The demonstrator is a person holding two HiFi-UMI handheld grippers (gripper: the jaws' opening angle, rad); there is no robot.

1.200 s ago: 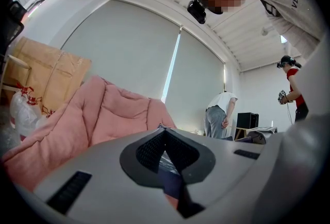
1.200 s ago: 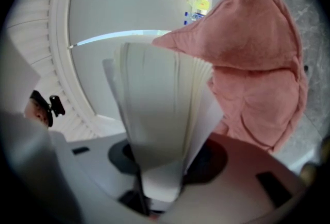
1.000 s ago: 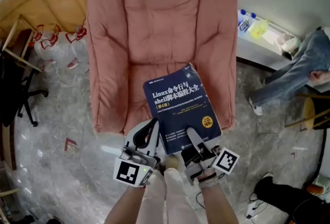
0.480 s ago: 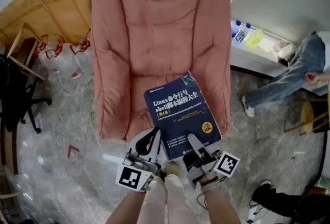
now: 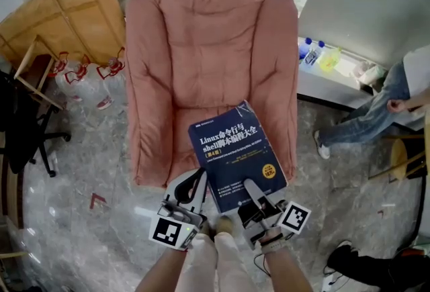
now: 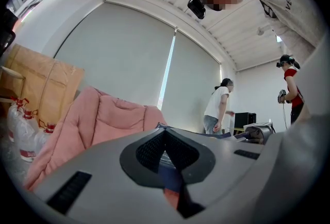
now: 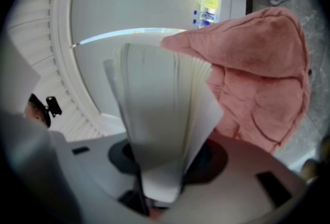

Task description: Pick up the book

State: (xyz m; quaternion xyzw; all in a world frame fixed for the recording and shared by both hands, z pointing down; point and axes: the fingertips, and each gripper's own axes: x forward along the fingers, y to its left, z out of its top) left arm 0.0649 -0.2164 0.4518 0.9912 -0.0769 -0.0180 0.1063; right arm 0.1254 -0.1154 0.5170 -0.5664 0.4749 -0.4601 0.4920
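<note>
While the book (image 5: 235, 150) is keeping the same size in the head view, the pink armchair (image 5: 208, 49) under it is showing smaller than it did a second ago, and more of the marbled floor (image 5: 101, 170) is appearing around its near edge. I am reading that as the book coming up off the seat cushion together with both hands, not sliding across it. The cover is still facing up, with the far corner reaching over the front of the seat and the near edge hanging out past it.

The left gripper (image 5: 197, 176) is pinching the book's near left corner; in its own view a strip of blue cover is sitting squeezed between the dark pads. The right gripper (image 5: 252, 186) is clamping the near right part, and in its own view the white page block is standing wedged between the jaws, fanning slightly at the far end.

For the task this is meaning the pick-up is largely achieved: the book is being carried by the two claws, apparently clear of the cushion, though the head view is not showing the gap beneath it. Because only the near edge is held, the far end could be sagging, so both grips are needing to stay firm.
</note>
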